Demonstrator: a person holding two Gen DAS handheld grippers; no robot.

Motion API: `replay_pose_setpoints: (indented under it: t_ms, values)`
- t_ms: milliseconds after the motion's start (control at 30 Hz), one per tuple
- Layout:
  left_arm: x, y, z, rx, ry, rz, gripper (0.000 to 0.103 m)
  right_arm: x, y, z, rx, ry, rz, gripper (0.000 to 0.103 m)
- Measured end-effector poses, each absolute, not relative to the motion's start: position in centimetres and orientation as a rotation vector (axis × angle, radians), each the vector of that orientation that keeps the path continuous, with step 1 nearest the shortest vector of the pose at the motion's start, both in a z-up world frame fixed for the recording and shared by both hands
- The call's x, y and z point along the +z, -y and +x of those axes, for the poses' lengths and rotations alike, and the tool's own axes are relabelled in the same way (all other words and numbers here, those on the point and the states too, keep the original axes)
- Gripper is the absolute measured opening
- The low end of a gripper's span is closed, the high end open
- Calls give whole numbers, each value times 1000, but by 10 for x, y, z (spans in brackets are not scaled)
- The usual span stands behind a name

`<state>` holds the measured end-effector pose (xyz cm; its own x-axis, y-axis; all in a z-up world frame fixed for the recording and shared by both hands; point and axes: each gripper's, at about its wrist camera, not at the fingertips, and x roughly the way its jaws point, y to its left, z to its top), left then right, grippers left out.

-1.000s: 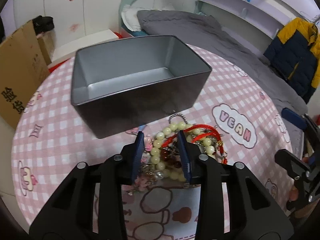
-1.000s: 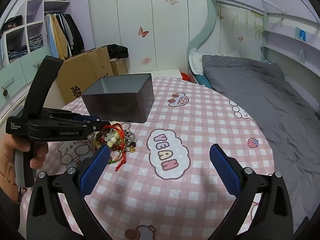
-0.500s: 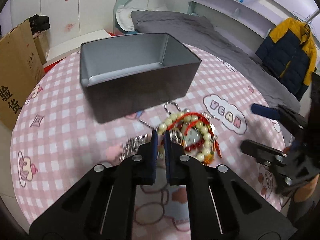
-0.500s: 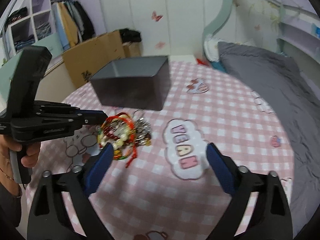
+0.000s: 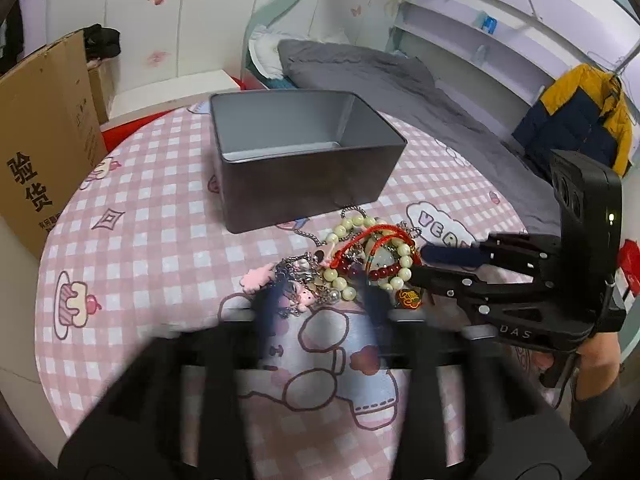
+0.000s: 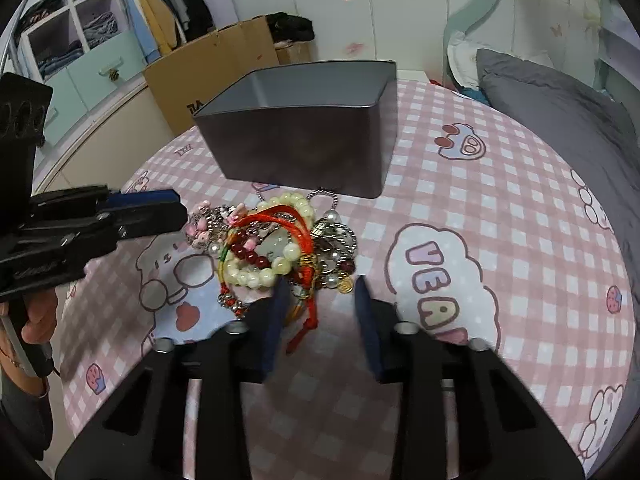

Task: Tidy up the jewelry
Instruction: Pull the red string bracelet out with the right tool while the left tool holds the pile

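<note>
I am at the picking step: nothing is in the grey tin (image 5: 304, 160) yet, and the whole jewelry pile (image 6: 280, 244) lies tangled on the pink checked worktop (image 6: 480, 184), just ahead of both my tools, with the tin standing right behind it.

My right tool (image 6: 318, 300) is closing, its blue pads either side of the red cord (image 6: 308, 312) that trails out of the pile toward me (the pads do not press on it yet, as far as I can tell, so I count nothing as held). My left tool (image 5: 320, 304) is opening, its blurred tips at the near edge of the pile by the pink charms (image 5: 256, 278) and the silver chain, gripping nothing.

Next I judge the right tool has to finish its pinch on that cord and lift slowly, since the beads and chains are knotted together; the left tool can pin the rest down so one piece comes free for the tin
</note>
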<state>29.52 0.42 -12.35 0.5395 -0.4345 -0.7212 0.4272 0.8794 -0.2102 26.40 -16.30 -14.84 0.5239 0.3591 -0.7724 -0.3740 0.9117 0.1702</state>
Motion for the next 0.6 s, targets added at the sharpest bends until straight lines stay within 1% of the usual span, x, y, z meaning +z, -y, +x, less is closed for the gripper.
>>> replay_pose_setpoints:
  t_ms: [33,67,267,367,500,567,600]
  values:
    - [-121,-6,293,-513,-840,-17,63,-149,161,263,447,-922,-28,5]
    - [-120,-6,291,-521,-837,-14,63,-149,159,262,450,-921,-42,3]
    - [-118,1,278,-543,-811,38,63,-129,176,242,430,-837,-22,2]
    - [-120,12,272,-564,-796,78,63,-114,193,230,401,-782,2,2]
    - [-125,32,263,-605,-787,146,63,-104,213,222,369,-756,41,2]
    - [-128,45,259,-616,-782,190,57,-106,221,218,361,-757,48,2]
    - [-131,54,258,-628,-787,219,50,-106,219,218,363,-759,53,2]
